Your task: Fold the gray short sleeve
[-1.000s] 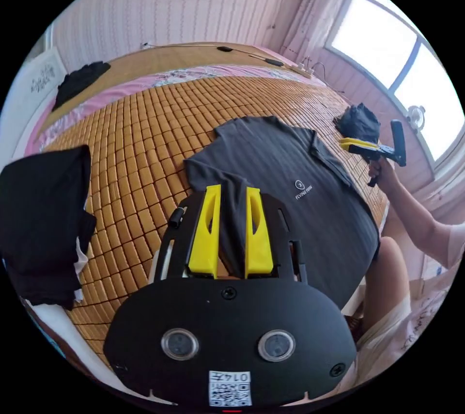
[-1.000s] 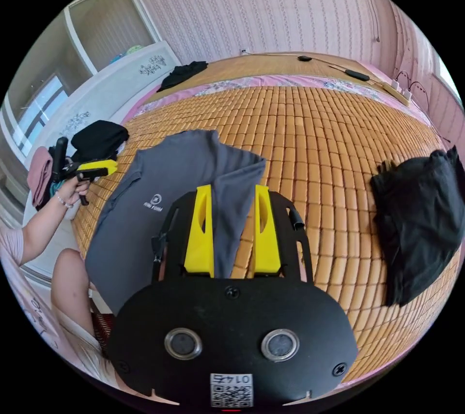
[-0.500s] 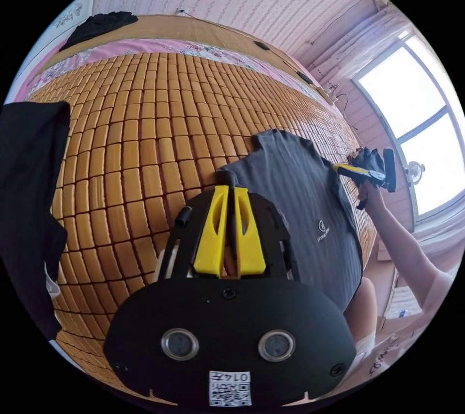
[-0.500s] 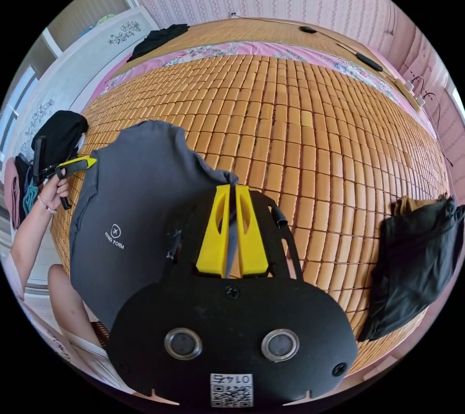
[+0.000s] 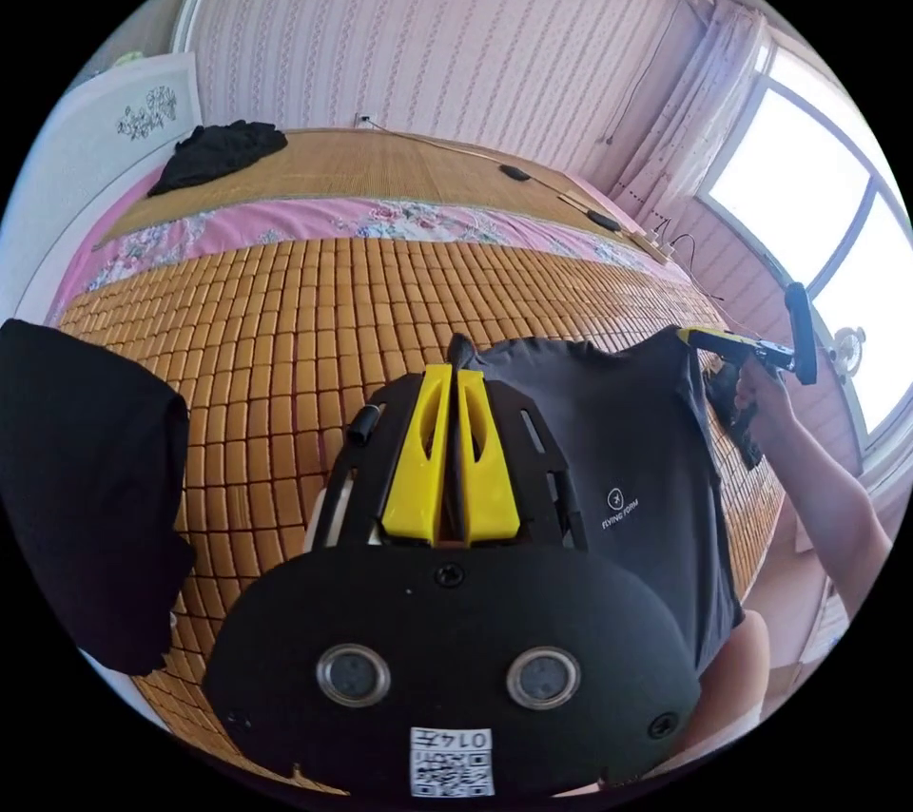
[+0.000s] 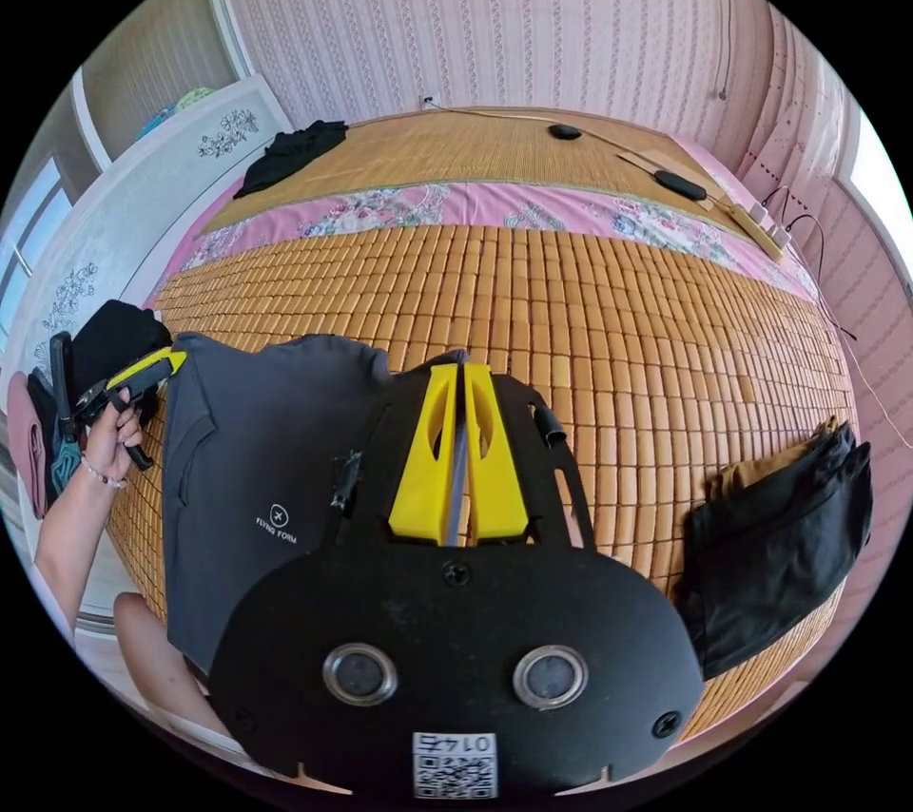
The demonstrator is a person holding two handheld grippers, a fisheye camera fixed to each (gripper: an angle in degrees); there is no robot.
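The gray short sleeve shirt (image 5: 609,451) hangs stretched between both grippers above the bamboo mat, its small white logo facing me. In the left gripper view, my left gripper (image 5: 455,370) is shut on the shirt's top edge, and the right gripper (image 5: 699,337), held by a hand, pinches the opposite top corner. From the right gripper view, the shirt (image 6: 257,451) spreads to the left. My right gripper (image 6: 459,367) is shut on its upper edge there, while the left gripper (image 6: 157,365) grips the far corner.
A bamboo mat (image 6: 590,327) covers the bed. Folded black clothes (image 6: 780,536) lie at its edge, another dark stack (image 5: 86,489) on the opposite side, and a black garment (image 6: 290,151) far back. A bright window (image 5: 818,213) is beside the bed. A person's leg (image 6: 162,660) is below the shirt.
Both pairs of jaws, open around the shirt's edges a second ago, have shut on the fabric. The shirt has been lifted off the mat and pulled taut between them.
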